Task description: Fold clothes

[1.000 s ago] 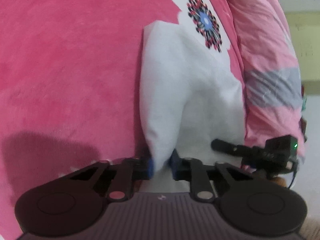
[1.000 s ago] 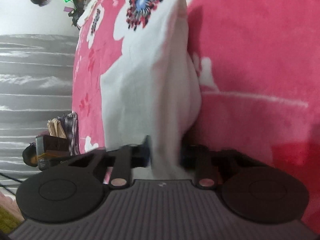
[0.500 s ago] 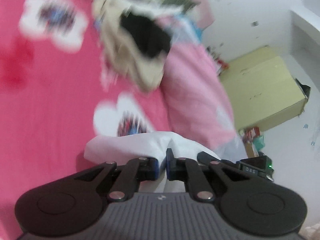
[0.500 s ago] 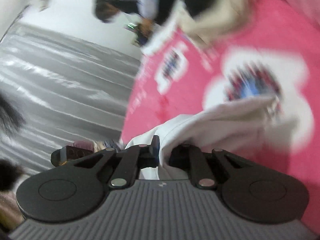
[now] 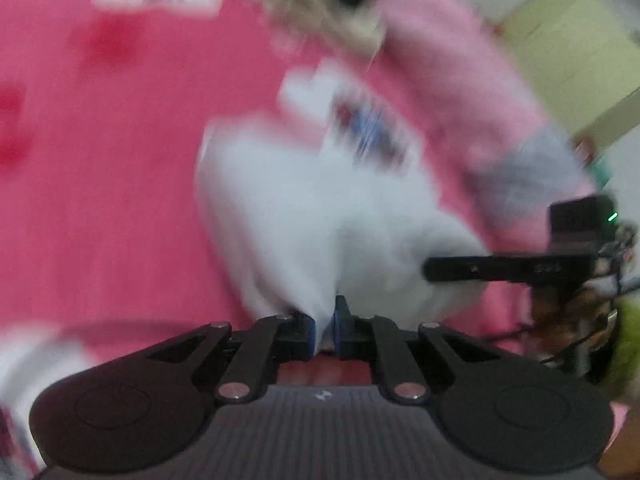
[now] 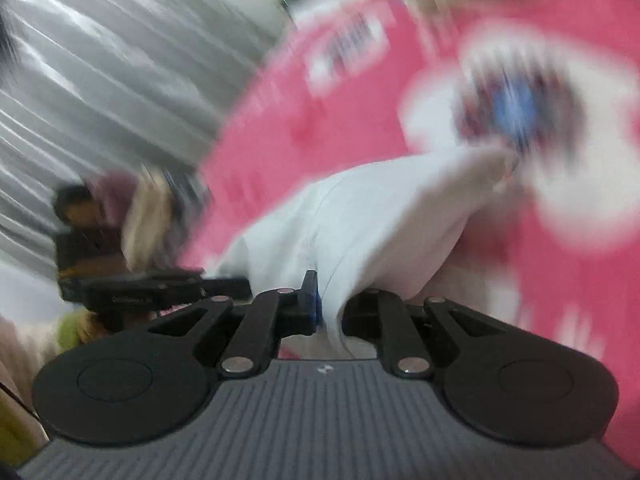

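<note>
White garment (image 5: 320, 216): a soft white piece of clothing, gathered and raised off a pink blanket (image 5: 120, 184). One edge is pinched in the left gripper (image 5: 325, 330), whose blue-padded jaws are nearly closed on the cloth, with only the fabric between them. Another edge is clamped in the right gripper (image 6: 329, 308), its jaws likewise drawn almost together on the white fabric (image 6: 384, 220). From the right gripper the cloth is seen running away to the far right.

Pink blanket: printed with white flowers (image 6: 516, 108) with blue and dark centres; it lies spread beneath the garment.

Other clothes (image 5: 324, 12): a beige and black heap is seen at the far side, heavily blurred.

Cardboard box (image 5: 568, 60): it is set at the far right, against a pale wall.
</note>
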`<state>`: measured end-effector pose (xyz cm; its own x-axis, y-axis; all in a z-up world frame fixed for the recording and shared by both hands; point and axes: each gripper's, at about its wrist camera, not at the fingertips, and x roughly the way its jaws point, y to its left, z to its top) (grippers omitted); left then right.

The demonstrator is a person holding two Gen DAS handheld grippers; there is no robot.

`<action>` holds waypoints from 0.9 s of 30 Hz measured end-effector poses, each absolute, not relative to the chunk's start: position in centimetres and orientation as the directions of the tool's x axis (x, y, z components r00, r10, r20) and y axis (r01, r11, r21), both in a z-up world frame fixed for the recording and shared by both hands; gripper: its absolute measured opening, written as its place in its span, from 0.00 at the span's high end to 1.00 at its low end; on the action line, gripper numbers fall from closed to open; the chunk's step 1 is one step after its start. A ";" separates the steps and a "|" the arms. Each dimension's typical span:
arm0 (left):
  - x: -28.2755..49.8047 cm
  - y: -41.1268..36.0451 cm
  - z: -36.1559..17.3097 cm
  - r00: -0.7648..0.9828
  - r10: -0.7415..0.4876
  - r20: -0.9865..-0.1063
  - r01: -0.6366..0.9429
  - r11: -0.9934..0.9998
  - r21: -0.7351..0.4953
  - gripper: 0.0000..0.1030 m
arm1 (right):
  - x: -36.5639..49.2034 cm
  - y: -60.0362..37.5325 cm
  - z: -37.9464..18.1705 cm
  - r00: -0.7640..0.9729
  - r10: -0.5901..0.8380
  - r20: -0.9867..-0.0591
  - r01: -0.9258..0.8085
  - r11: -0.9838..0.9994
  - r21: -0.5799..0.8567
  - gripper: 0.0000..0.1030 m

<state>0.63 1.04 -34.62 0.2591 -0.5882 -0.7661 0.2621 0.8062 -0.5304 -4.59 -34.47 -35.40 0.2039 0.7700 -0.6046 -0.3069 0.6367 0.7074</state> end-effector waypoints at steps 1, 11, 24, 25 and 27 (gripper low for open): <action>0.1 1.0 -35.2 0.244 -0.585 -0.774 0.262 0.808 -0.528 0.87 | -6.0 -34.4 -36.6 0.179 0.758 -0.627 -0.284 0.650 0.705 0.92; 1.5 0.9 -34.7 0.211 -0.608 -0.766 0.262 0.790 -0.555 0.69 | -7.1 -35.7 -37.3 0.242 0.733 -0.635 -0.162 0.676 0.719 0.72; -0.4 3.2 -33.5 0.272 -0.537 -0.799 0.211 0.843 -0.495 0.55 | -8.3 -36.3 -36.5 0.368 0.608 -0.703 -0.150 0.786 0.600 0.54; -0.3 3.6 -32.6 0.301 -0.519 -0.800 0.213 0.854 -0.474 0.56 | -8.6 -36.7 -35.8 0.391 0.586 -0.710 -0.141 0.801 0.582 0.54; 0.2 3.7 -30.6 0.371 -0.503 -0.780 0.262 0.863 -0.432 0.56 | -9.5 -37.7 -33.6 0.465 0.531 -0.708 -0.135 0.833 0.536 0.54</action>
<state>0.18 3.74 -30.63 0.3714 -0.5035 -0.7801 0.2619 0.8629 -0.4322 -9.51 -37.71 -33.61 0.4652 0.5311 -0.7082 -0.1347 0.8332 0.5363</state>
